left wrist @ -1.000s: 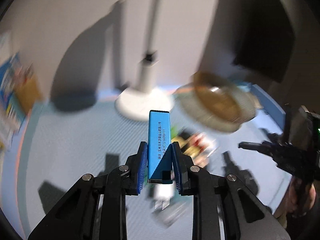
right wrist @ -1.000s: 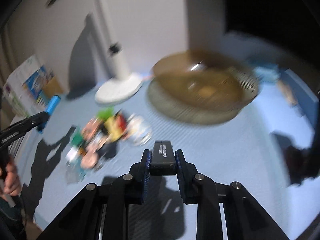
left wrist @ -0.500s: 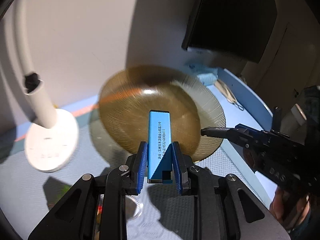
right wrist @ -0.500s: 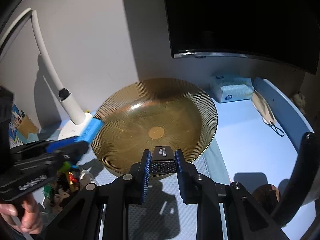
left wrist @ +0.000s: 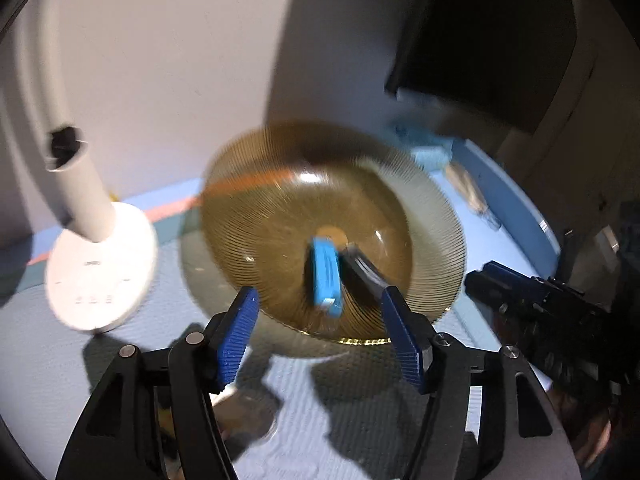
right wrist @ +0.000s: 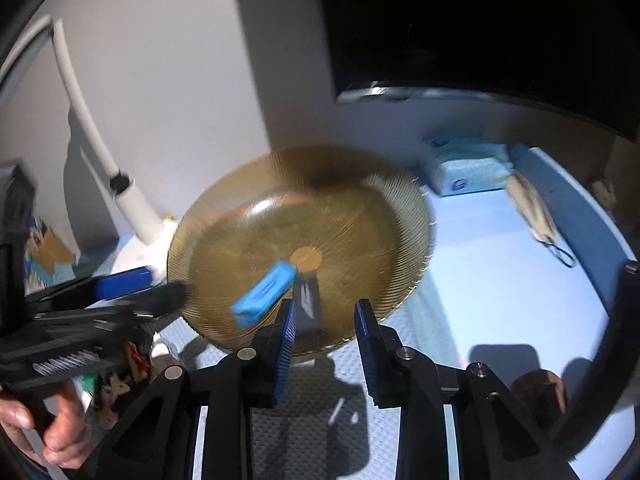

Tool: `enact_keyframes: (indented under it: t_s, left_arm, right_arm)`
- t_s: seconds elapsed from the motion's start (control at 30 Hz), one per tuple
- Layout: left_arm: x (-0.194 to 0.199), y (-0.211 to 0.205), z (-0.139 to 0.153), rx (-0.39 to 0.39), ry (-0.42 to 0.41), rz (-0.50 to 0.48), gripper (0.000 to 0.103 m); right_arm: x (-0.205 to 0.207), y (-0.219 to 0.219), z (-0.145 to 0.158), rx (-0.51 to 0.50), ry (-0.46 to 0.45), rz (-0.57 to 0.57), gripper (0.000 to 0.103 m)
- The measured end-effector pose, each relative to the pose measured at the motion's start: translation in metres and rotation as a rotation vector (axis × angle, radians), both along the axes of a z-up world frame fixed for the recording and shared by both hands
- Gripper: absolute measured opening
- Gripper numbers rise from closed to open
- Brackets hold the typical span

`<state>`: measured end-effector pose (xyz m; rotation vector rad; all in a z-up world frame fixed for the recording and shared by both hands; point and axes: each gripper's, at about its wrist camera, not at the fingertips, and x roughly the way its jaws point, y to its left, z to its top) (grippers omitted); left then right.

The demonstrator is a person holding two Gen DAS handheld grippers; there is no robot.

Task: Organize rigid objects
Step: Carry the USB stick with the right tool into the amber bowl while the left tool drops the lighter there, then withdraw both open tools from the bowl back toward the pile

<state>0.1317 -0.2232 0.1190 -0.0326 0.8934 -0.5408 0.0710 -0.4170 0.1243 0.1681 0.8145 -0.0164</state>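
Note:
A ribbed amber glass bowl point(left wrist: 256, 208) point(right wrist: 372, 216) stands on the blue table. A blue rectangular stick point(left wrist: 326, 276) point(right wrist: 264, 294) and a black stick point(left wrist: 366, 272) point(right wrist: 308, 302) lie inside it near the middle, side by side. My left gripper point(left wrist: 320, 338) is open and empty, just in front of the bowl's near rim. My right gripper point(right wrist: 326, 340) is open and empty at the near rim too. Each gripper shows in the other's view: the right one point(left wrist: 504, 280), the left one point(right wrist: 132, 286).
A white lamp base and arm point(left wrist: 100, 264) point(right wrist: 136, 208) stand left of the bowl. A pile of small colourful items point(right wrist: 120, 376) lies at the front left. A blue tissue pack point(right wrist: 464, 172) and a face mask point(right wrist: 536, 216) lie at the back right. A dark monitor point(right wrist: 480, 20) hangs behind.
Both grippers have opened and let go of their sticks, which now lie in the bowl. Before, the left held the blue stick and the right the black one.

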Motion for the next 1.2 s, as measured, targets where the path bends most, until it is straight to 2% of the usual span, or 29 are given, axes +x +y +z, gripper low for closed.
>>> enact_keyframes:
  t_s: [0.13, 0.27, 0.33, 0.4, 0.5, 0.57, 0.63, 0.77, 0.8, 0.9, 1.0, 1.2]
  left_arm:
    - [-0.038, 0.056, 0.027, -0.056, -0.078, 0.062, 0.07]
    - [-0.085, 0.117, 0.035, -0.054, -0.145, 0.171, 0.071]
    - [-0.106, 0.149, 0.028, -0.046, -0.157, 0.245, 0.071]
    - [-0.125, 0.178, 0.008, -0.031, -0.145, 0.32, 0.071]
    - [-0.14, 0.21, -0.032, 0.055, -0.109, 0.423, 0.071]
    - [-0.142, 0.221, -0.055, 0.089, -0.078, 0.45, 0.071]
    - [-0.142, 0.23, -0.079, 0.113, -0.039, 0.453, 0.071]
    - [-0.148, 0.234, -0.099, 0.09, -0.036, 0.425, 0.071]
    - [-0.147, 0.233, -0.105, 0.093, -0.012, 0.415, 0.071]
    - [-0.154, 0.229, -0.098, 0.081, -0.057, 0.387, 0.071]
    - [-0.152, 0.228, -0.099, 0.077, -0.044, 0.38, 0.071]
    - [-0.154, 0.238, -0.098, -0.001, -0.032, 0.378, 0.071]
  right_arm:
    - [-0.032, -0.009, 0.018, 0.028, -0.053, -0.039, 0.032]
    - [-0.061, 0.011, 0.028, 0.054, -0.075, 0.007, 0.034]
    - [-0.071, 0.032, 0.026, 0.063, -0.074, 0.047, 0.043]
    - [-0.078, 0.055, 0.017, 0.045, -0.064, 0.072, 0.06]
    - [-0.083, 0.086, -0.009, 0.049, -0.048, 0.118, 0.06]
    - [-0.083, 0.104, -0.033, 0.041, -0.046, 0.149, 0.06]
    - [-0.08, 0.115, -0.053, 0.047, -0.035, 0.173, 0.06]
    - [-0.081, 0.125, -0.079, 0.04, -0.026, 0.189, 0.06]
    - [-0.082, 0.126, -0.083, 0.032, -0.028, 0.19, 0.06]
    - [-0.078, 0.126, -0.091, 0.039, -0.002, 0.19, 0.061]
    - [-0.075, 0.124, -0.092, 0.055, 0.005, 0.189, 0.062]
    - [-0.078, 0.122, -0.093, 0.073, 0.01, 0.197, 0.062]
